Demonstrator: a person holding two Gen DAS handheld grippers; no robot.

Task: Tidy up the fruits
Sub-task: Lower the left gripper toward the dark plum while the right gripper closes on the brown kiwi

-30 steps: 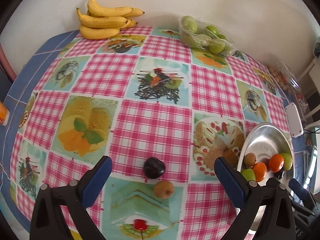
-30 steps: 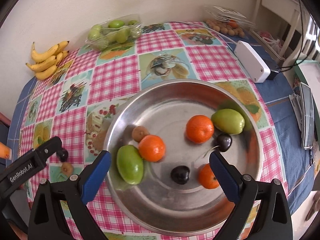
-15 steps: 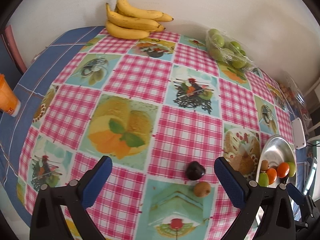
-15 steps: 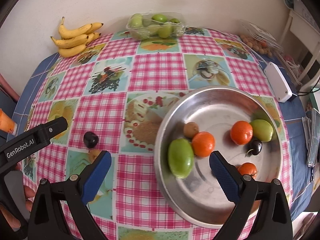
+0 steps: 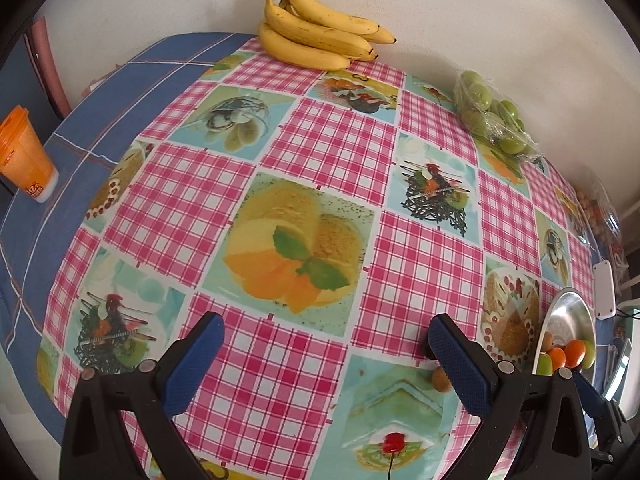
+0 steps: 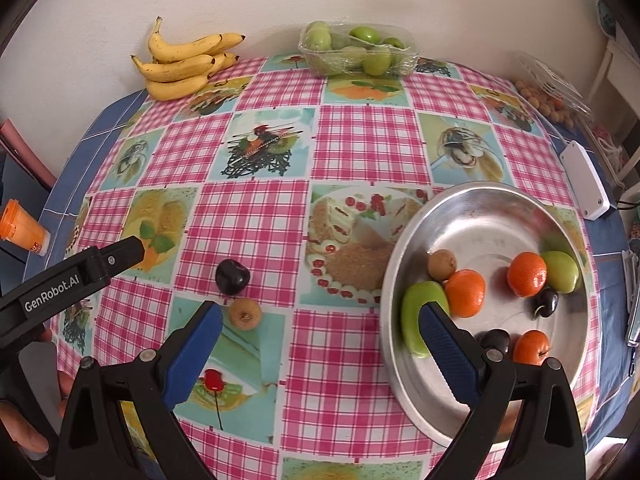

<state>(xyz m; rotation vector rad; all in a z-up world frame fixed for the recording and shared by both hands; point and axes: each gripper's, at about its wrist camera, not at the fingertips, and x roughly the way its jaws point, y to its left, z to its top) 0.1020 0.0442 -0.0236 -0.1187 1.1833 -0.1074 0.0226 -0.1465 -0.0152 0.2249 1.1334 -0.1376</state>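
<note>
In the right wrist view, a dark plum and a small brown fruit lie side by side on the checked tablecloth, just ahead of my open, empty right gripper and next to its left fingertip. The steel bowl at the right holds several fruits: oranges, green ones and dark ones. In its own view my left gripper is open over bare cloth. The brown fruit peeks out beside its right finger, which hides the plum. The bowl sits at the far right.
Bananas and a wrapped tray of green fruit stand by the back wall. A white box and a bag of nuts lie beyond the bowl. An orange cup stands at the table's left edge.
Both grippers have swung left. The right one has left the bowl and now faces the plum and brown fruit. In the left view these two have slid behind its right finger.
</note>
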